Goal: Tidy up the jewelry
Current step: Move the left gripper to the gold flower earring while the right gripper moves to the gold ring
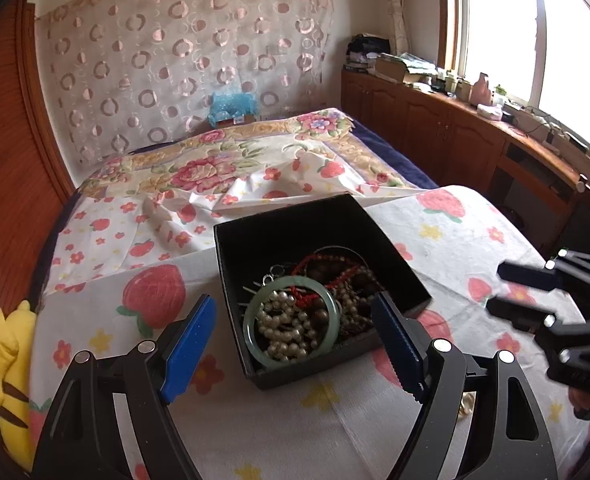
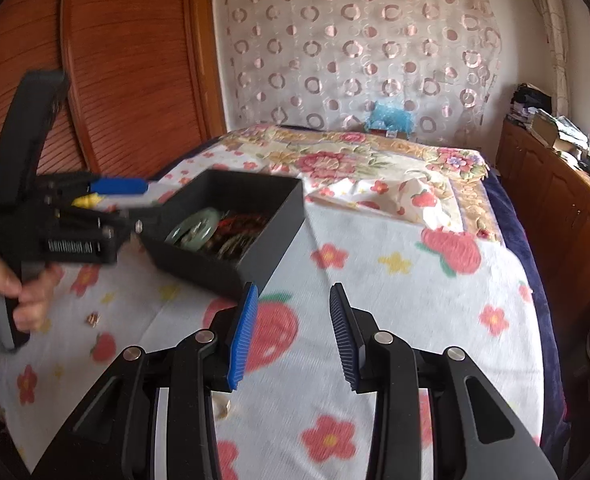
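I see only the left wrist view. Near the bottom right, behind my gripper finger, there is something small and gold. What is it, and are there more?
Observer: The right wrist view shows a small gold piece on the cloth, under the right gripper.
Operator: Only this one?
Observer: No, a second small gold piece lies on the cloth near the hand that holds the left gripper.
Operator: Is the right gripper holding anything?
Observer: No, its jaws are open, over a printed strawberry.

A yellow plush toy (image 1: 5, 368) lies beside the strawberry-print sheet (image 1: 447, 240).
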`<state>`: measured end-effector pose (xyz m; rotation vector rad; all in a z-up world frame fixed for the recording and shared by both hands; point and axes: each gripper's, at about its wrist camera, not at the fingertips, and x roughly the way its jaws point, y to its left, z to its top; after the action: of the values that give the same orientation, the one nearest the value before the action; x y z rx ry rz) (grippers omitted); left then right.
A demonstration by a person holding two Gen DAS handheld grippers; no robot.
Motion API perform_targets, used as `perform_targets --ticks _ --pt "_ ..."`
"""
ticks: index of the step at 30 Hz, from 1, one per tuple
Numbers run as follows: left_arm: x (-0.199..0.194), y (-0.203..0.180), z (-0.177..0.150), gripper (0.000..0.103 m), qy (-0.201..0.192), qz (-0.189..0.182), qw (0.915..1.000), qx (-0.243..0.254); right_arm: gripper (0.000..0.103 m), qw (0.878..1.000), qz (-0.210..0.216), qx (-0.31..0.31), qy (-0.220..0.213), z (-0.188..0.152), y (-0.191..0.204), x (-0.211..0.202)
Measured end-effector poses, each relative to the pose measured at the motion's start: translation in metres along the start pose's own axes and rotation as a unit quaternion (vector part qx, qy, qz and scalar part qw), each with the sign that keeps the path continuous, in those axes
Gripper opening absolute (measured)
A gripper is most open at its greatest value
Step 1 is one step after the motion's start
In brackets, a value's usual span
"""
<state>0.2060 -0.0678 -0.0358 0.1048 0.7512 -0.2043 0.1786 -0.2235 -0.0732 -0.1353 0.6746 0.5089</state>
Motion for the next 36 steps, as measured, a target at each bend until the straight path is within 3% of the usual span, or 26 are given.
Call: perform_targets --ticks 7,18,29,33,36 --pt "-0.019 -0.001 -0.023 0.077 -0.001 -0.011 0.9999 0.002 0.040 0.999 0.011 -0.011 0.035 -0.028 0.014 0.005" --pt "-0.028 0.021 -0.061 0.077 0.020 -0.001 0.9996 -0.019 0.045 0.996 0.043 -0.045 0.067 -0.037 0.044 0.009" --pt "-0.036 0.032 -0.099 0.076 0.041 -0.005 0.9987 -0.031 0.045 0.992 0.030 -0.069 0.099 -0.044 0.056 0.018" --pt "-0.038 0.030 -0.113 0.066 0.053 -0.014 0.9982 -0.026 0.037 0.992 0.024 -0.074 0.101 -0.045 0.057 0.018" --pt "-0.036 0.026 -0.119 0.058 0.061 -0.020 0.9977 -0.022 0.026 0.991 0.024 -0.080 0.103 -0.044 0.059 0.017"
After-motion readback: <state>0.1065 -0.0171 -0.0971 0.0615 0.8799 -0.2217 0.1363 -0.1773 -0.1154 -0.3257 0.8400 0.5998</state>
